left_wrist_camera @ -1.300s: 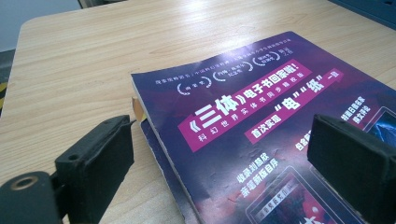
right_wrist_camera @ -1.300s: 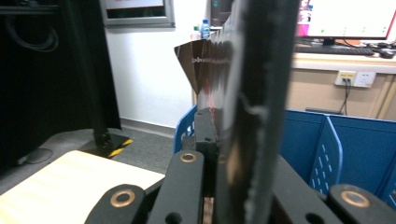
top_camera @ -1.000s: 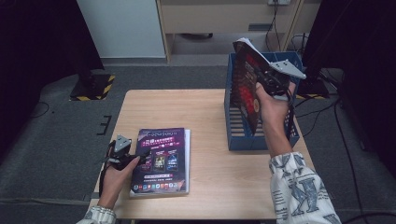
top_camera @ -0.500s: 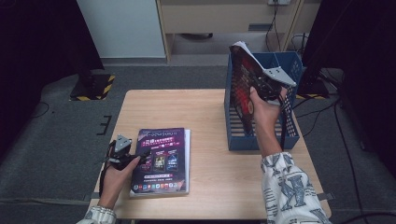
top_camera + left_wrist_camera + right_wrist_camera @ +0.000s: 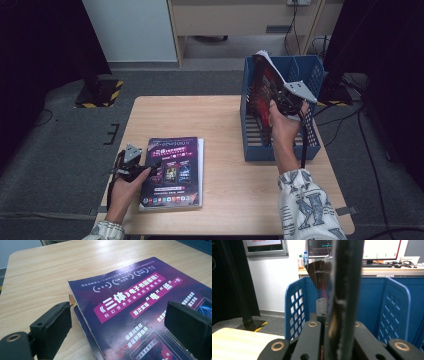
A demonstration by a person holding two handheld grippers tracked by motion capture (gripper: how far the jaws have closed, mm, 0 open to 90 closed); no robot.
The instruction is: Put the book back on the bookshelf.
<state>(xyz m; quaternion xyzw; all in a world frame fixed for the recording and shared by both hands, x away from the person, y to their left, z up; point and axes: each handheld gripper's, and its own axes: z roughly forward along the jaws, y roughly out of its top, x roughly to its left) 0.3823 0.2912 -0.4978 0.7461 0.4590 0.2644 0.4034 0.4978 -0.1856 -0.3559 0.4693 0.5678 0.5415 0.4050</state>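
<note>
A light wooden table (image 5: 225, 120) stands on grey carpet, before a white wall panel and dark stands. At the right of the high view, the right gripper (image 5: 281, 98) is clenched on a dark, red-printed magazine (image 5: 262, 87), upright in the blue perforated crate (image 5: 310, 146). At lower left lies a purple magazine (image 5: 172, 170) with white Chinese writing reading 三体; the left gripper (image 5: 117, 322) stands released, its jaws astride the magazine's edge.

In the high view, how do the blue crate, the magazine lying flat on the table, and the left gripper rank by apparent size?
1. Blue crate
2. Flat magazine, clearly smaller
3. Left gripper, much the smallest
</note>
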